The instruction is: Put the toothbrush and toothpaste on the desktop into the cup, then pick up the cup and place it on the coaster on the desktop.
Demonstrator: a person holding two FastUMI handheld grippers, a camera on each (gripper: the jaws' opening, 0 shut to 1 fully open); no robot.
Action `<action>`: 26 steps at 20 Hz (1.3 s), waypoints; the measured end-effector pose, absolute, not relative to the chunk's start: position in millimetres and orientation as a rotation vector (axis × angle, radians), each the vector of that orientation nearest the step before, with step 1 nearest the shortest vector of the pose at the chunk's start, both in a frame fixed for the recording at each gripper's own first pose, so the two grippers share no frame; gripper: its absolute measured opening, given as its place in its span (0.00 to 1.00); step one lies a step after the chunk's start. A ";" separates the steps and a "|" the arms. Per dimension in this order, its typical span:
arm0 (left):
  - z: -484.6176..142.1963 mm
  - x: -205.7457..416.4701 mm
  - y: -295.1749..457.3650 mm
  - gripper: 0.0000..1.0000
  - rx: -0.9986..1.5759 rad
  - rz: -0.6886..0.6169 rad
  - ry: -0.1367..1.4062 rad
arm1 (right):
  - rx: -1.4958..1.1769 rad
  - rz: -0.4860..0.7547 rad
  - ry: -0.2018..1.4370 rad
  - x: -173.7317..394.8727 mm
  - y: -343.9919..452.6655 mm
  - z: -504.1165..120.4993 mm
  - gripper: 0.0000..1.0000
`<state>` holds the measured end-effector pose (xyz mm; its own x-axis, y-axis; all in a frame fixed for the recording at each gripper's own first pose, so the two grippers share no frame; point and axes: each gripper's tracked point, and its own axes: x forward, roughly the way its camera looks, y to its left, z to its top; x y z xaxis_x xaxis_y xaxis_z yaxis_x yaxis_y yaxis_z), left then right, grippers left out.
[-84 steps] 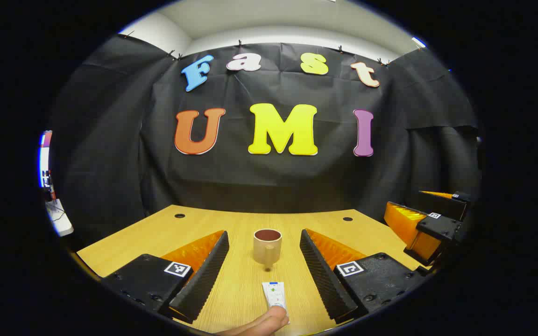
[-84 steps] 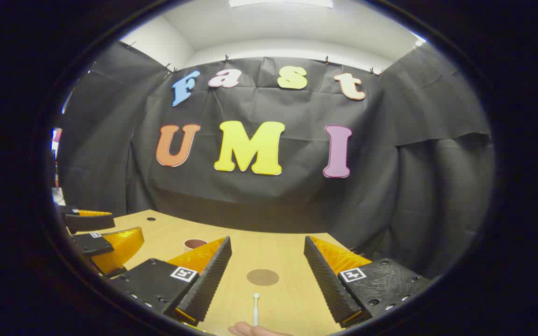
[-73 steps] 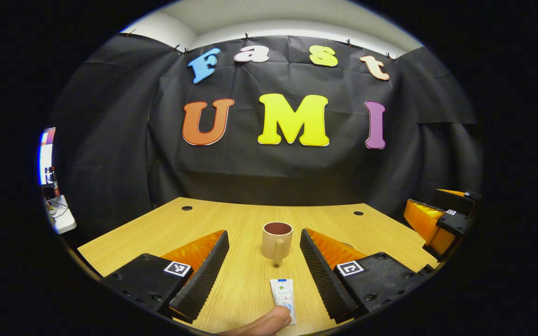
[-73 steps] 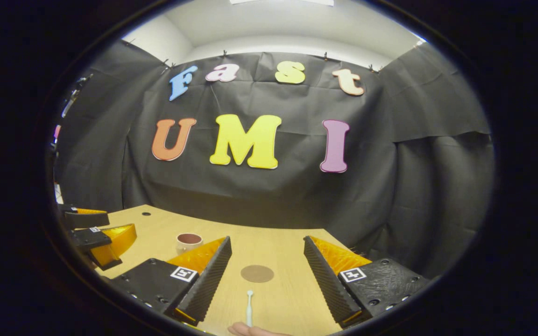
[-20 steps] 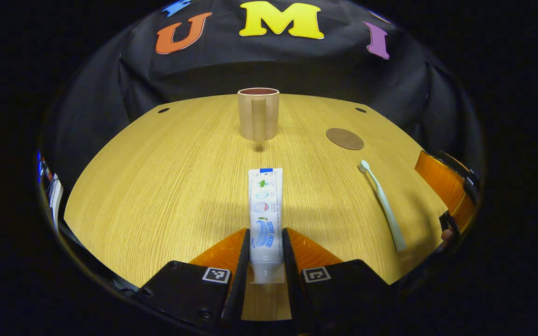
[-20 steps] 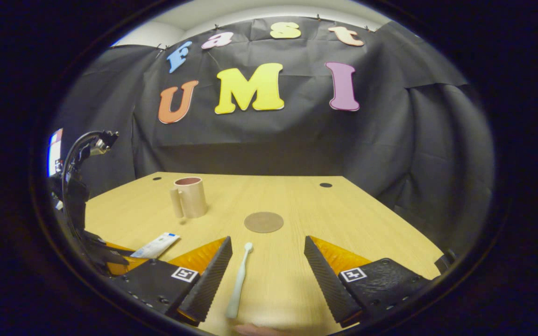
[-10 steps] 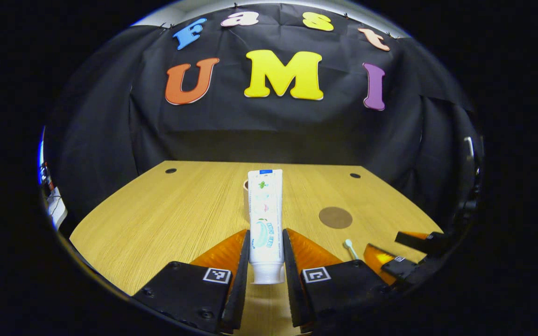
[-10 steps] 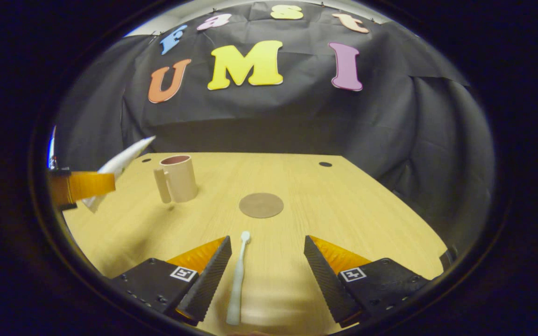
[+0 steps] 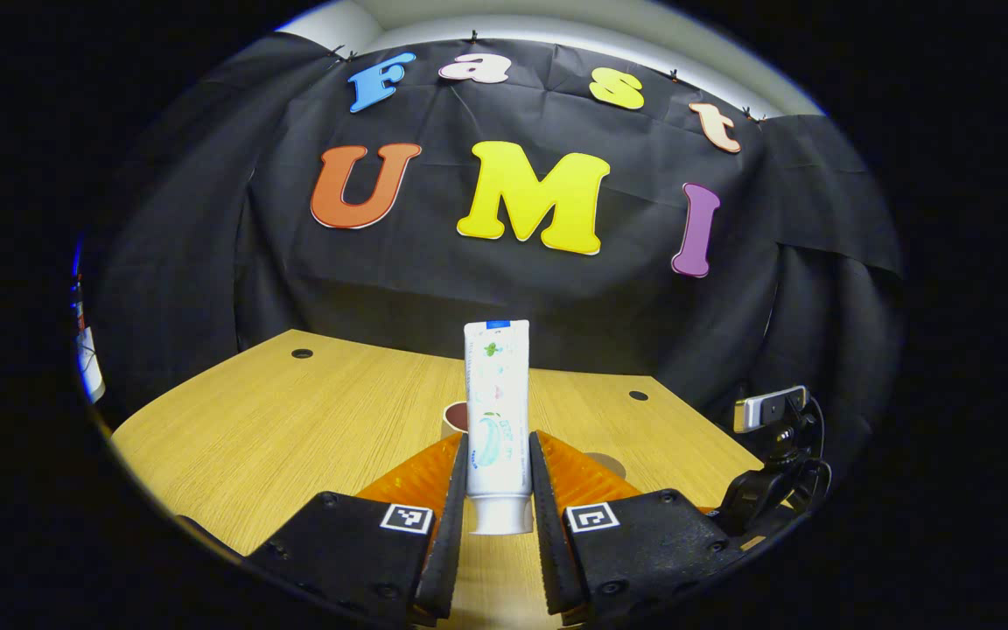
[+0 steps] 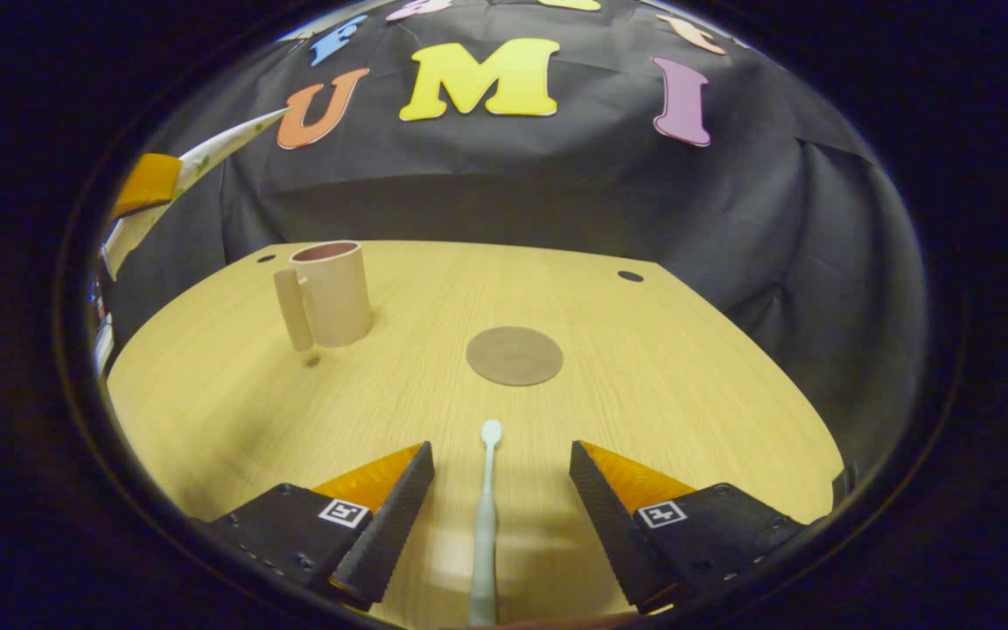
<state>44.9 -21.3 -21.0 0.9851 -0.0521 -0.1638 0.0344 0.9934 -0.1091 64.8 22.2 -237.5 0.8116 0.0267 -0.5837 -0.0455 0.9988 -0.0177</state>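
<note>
**Left gripper up with the toothpaste, right one straddling the toothbrush**

Left gripper (image 9: 499,490) has its two fingers pinched on the toothpaste (image 9: 497,411) near the cap end, and I've got the tube standing up off the desktop (image 9: 294,420), flat end pointing away from me. Past the tube I can just see the cup (image 9: 455,416) rim. Over in the right gripper view, my right gripper (image 10: 501,472) is spread wide above the desktop, and the toothbrush (image 10: 486,499) lies flat between the fingers, touching neither, head pointing toward the coaster (image 10: 514,355). Cup sits upright, left of the coaster, handle toward me. Top left there, I see the lifted tube held high.
</note>
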 end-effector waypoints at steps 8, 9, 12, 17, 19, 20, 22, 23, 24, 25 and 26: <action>-8.2 45.3 0.3 0.41 -0.083 -0.016 0.105 | -0.027 0.107 0.670 61.1 34.1 -250.2 0.88; -5.7 44.4 -0.4 0.41 -0.085 -0.018 0.103 | 0.008 0.116 0.679 60.7 35.7 -251.6 0.81; -3.0 41.5 -4.4 0.41 -0.080 -0.040 0.098 | 0.112 0.079 0.715 61.6 30.8 -254.4 0.53; -1.6 39.9 -9.4 0.41 -0.074 -0.068 0.091 | 0.081 0.082 0.706 60.6 31.3 -256.0 0.03; -7.0 40.4 -10.8 0.41 -0.074 -0.082 0.109 | 0.087 0.063 0.707 61.1 31.0 -253.4 0.01; -8.2 40.4 -11.5 0.41 -0.078 -0.087 0.115 | 0.088 0.065 0.692 61.2 31.7 -251.2 0.01; -7.4 40.8 -11.2 0.41 -0.074 -0.091 0.113 | 0.099 0.082 0.650 58.3 35.2 -242.2 0.00; -7.8 41.5 -10.1 0.41 -0.072 -0.084 0.112 | 0.102 0.084 0.617 57.5 36.4 -233.2 0.00; -9.8 41.9 -10.2 0.41 -0.075 -0.079 0.116 | 0.087 0.088 0.579 55.6 37.5 -224.4 0.00; -10.9 42.2 -10.5 0.41 -0.077 -0.079 0.121 | 0.069 0.099 0.537 53.1 39.1 -211.0 0.00; -9.6 42.4 -10.0 0.37 -0.079 -0.076 0.120 | 0.058 0.105 0.496 49.6 39.3 -197.0 0.00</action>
<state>42.4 -10.0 -9.6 0.9900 -0.0803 -0.1161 0.0709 0.9940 -0.0829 49.6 39.3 -197.0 0.8741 0.1143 -0.4720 -0.0861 0.9930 0.0810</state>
